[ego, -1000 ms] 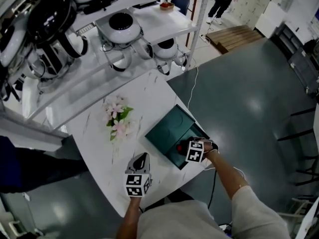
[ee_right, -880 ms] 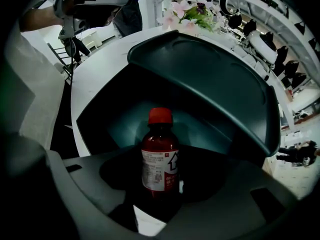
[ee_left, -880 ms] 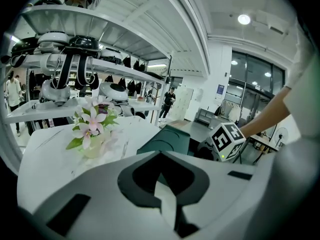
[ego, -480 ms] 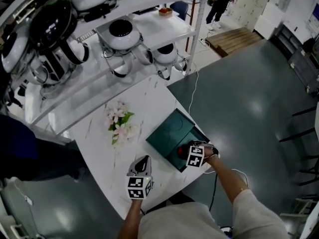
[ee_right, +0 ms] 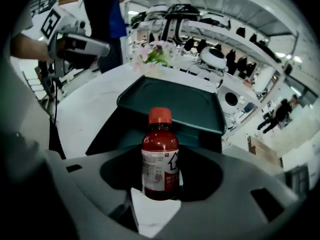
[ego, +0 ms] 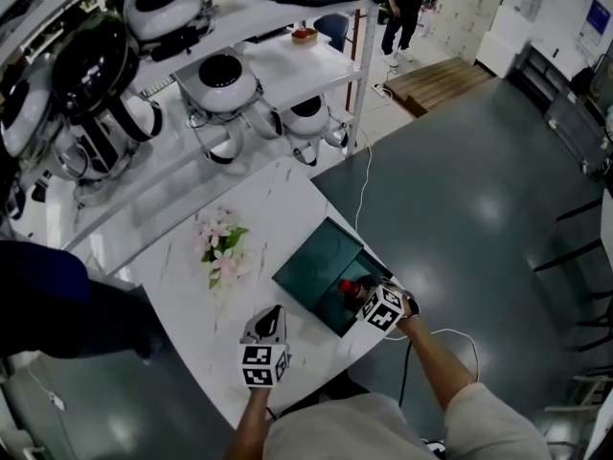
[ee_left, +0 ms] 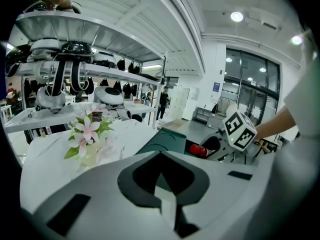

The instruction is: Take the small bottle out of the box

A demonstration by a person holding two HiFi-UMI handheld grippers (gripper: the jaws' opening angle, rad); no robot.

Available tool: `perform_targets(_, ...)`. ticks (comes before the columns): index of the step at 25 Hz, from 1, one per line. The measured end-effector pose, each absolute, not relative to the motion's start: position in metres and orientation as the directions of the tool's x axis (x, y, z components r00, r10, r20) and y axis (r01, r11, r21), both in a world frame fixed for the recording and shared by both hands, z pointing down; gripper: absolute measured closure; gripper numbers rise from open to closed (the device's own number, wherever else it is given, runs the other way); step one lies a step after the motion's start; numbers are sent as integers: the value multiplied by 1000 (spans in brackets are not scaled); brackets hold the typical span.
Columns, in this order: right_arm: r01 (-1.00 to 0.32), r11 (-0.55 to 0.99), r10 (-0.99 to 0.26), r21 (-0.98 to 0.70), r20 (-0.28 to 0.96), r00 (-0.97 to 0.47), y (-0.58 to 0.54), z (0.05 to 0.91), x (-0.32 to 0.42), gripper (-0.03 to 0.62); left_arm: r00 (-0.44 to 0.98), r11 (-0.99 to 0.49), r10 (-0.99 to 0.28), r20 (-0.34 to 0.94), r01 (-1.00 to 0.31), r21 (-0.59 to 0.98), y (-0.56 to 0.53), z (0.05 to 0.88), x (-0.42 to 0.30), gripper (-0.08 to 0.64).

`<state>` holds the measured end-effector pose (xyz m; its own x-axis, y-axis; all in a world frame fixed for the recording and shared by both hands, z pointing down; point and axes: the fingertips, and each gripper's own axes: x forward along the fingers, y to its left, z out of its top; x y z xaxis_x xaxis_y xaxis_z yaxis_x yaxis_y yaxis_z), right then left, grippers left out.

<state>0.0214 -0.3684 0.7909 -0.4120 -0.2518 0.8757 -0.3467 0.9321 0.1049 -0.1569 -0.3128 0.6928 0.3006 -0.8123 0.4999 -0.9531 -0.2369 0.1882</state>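
The small bottle (ee_right: 160, 156), dark red with a red cap and a white label, stands upright between the jaws of my right gripper (ee_right: 160, 184). The jaws have just closed a little and now grip it. In the head view the right gripper (ego: 359, 295) holds the bottle (ego: 349, 287) above the near end of the dark green box (ego: 316, 262). The box (ee_right: 170, 99) lies just behind the bottle. My left gripper (ego: 271, 314) hovers over the white table (ego: 278, 199) left of the box, shut and empty. From the left gripper (ee_left: 160, 156) I see the box (ee_left: 162, 139) and the bottle (ee_left: 197, 150).
A bunch of pink flowers (ego: 218, 247) lies on the table left of the box. White shelves with round robot heads (ego: 220, 75) stand behind the table. A cable (ego: 364, 180) hangs off the table's right edge. A person in dark blue (ego: 57, 295) stands at the left.
My right gripper has risen and rolled with the bottle in it, so the red cap now shows above the box. The left gripper has stayed in place.
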Motion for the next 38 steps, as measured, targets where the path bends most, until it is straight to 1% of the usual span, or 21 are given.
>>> perform_targets(2,-462,885,-294,50,831,-472,-373,777,22,357,303,-239,-814,496,-953,188,-315,689,-155,541)
perform_targets(5,-586,809,-351,-48,760,-547,-376,760,22,357,302,-237,-816,494,-953,191,-319,687,-155,541)
perform_targets(8,-674,725,-416,-141,690,-592,-376,752,25,357,302,-237,-814,496,-953,191,-321,689,-154,541)
perform_targets(12,-741,635,-513,-219,598,-616,-377,738,29,357,296,-233,-819,492,-954,188,-323,688,-156,541)
perform_targets(15,-765,608,-568,-214,555,-607,-374,724,31,357,289,-227,-823,489,-956,184,-323,683,-157,541)
perform_targets(19,-772,616,-613,-157,521,-594,-371,702,30,357,280,-219,-831,480,-959,181,-320,675,-160,541)
perform_targets(24,-763,641,-646,-78,482,-592,-367,668,21,357,272,-220,-849,452,-961,166,-320,653,-167,541)
perform_targets(33,-768,639,-705,-31,375,-602,-368,603,9,357,246,-208,-889,386,-968,137,-319,610,-183,541)
perform_targets(38,-762,648,-719,9,338,-608,-367,575,1,357,230,-201,-908,351,-973,116,-317,586,-191,541)
